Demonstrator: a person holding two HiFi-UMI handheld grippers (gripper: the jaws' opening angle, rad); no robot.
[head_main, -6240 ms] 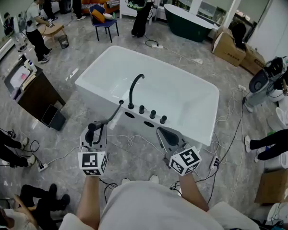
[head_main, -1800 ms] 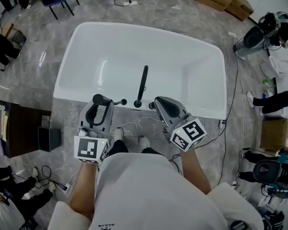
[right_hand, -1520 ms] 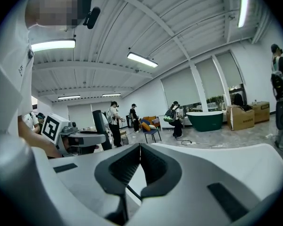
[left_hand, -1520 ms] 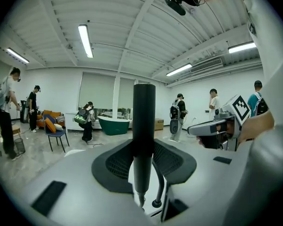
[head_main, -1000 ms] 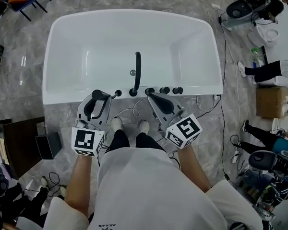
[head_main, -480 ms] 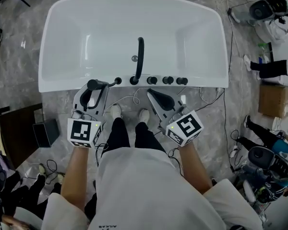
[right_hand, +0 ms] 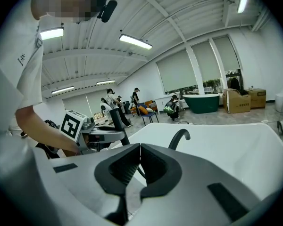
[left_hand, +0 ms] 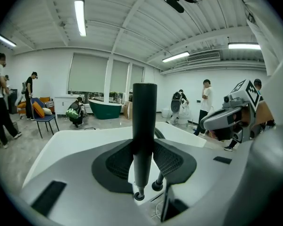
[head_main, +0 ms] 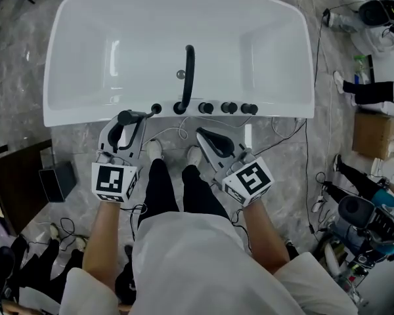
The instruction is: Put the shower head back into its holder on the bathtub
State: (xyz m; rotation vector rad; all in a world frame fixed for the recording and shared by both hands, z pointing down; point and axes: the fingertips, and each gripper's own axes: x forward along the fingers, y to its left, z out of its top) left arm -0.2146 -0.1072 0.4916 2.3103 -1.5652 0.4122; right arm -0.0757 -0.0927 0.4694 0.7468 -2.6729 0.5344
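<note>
Two grippers hover at the bathtub's (head_main: 79, 113) near rim. The left gripper (head_main: 121, 135) clamps the black shower head (left_hand: 144, 121) upright at mid-handle, just left of its holder (head_main: 156, 109). The right gripper (right_hand: 139, 149) is closed and empty. The wand looks rigid, smooth and probably light, so mid-handle suits.

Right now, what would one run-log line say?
left tool: shut on shower head | right tool: shut, empty | shower head: lower end by holder, seating unclear | bathtub: directly ahead
</note>
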